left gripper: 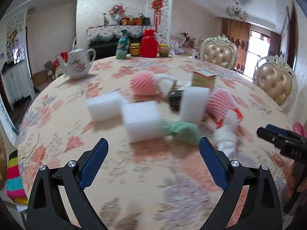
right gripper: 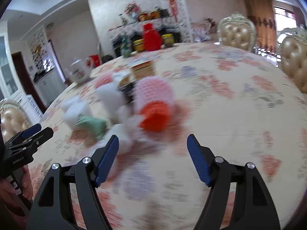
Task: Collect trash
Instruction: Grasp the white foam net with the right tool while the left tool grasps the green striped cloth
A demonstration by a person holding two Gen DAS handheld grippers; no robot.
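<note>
With nothing picked up yet, the left gripper (left gripper: 153, 149) and right gripper (right gripper: 153, 145) hover with jaws released and empty, angled down toward the trash, foam blocks (left gripper: 143, 119) and fruit nets (right gripper: 153, 94), heaped mid-worktop (left gripper: 153, 182).

Bright daylight from the window (left gripper: 258, 44), glared white; fisheye-bent and dark-cornered edges; motion-blurred trash and tablecloth (right gripper: 220, 115), worse in right view.
</note>
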